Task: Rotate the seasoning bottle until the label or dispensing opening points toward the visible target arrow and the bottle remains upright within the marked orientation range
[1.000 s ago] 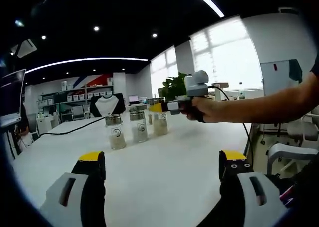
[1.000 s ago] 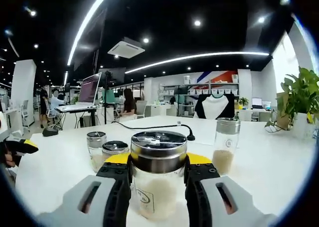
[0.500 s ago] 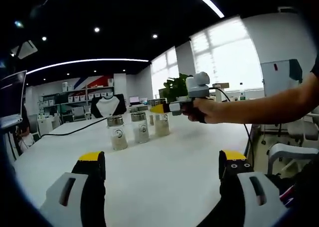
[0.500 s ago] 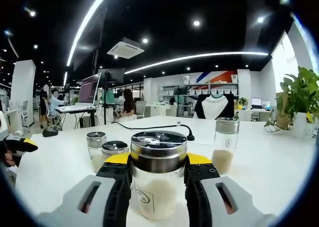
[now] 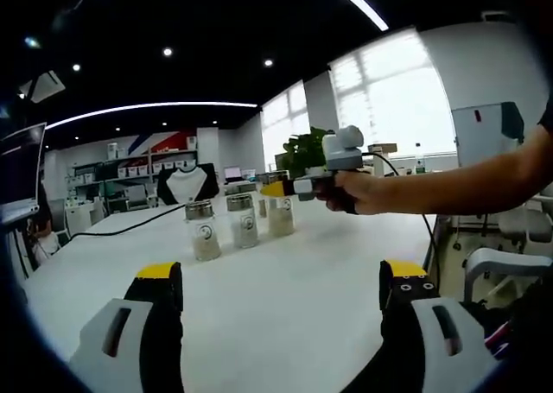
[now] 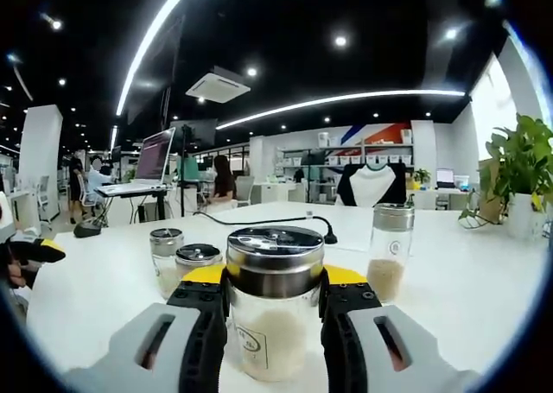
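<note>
Right tongs (image 6: 272, 300) clamped on the upright seasoning bottle (image 6: 274, 302) on the white tabletop (image 6: 467, 298), near edge. Left tongs (image 5: 281, 289) apart, hovering above bare tabletop, well apart from bottle.

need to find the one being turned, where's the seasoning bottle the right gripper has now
In the right gripper view the seasoning bottle stands upright at bottom centre, clamped between the right gripper fingers, with two shorter jars behind on its left.

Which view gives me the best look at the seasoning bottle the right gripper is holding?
The right gripper view: the seasoning bottle stands upright and close between the right gripper jaws, lid and label visible. The left gripper view shows it far off, small, partly hidden by that gripper.
</note>
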